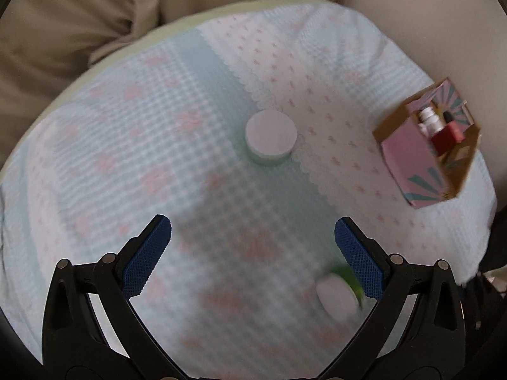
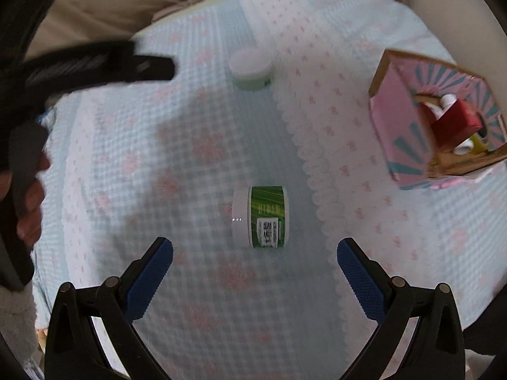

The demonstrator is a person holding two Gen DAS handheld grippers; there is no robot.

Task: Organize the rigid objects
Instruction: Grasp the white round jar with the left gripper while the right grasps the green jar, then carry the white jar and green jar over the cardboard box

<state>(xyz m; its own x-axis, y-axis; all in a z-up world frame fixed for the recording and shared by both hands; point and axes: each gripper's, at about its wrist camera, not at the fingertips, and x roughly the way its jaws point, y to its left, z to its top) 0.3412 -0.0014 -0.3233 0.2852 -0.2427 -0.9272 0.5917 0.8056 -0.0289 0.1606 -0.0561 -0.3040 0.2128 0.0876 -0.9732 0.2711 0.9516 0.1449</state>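
A green-labelled jar with a white lid [image 2: 260,217] lies on its side on the quilted cloth, just ahead of my right gripper [image 2: 255,247], which is open and empty. The same jar [image 1: 340,289] shows blurred near the right finger of my left gripper [image 1: 253,226], also open and empty. A second white-lidded jar [image 1: 271,141] [image 2: 251,69] stands upright farther off. At the right stands a pink and teal cardboard box [image 1: 412,158] [image 2: 402,133], open on top, holding a red box [image 2: 456,123] and small white bottles [image 1: 428,119].
The pale blue and white cloth [image 2: 126,158] covers a rounded cushion with beige upholstery [image 1: 63,31] behind it. In the right wrist view the other gripper's black arm [image 2: 95,63] and a hand [image 2: 30,202] sit at the left.
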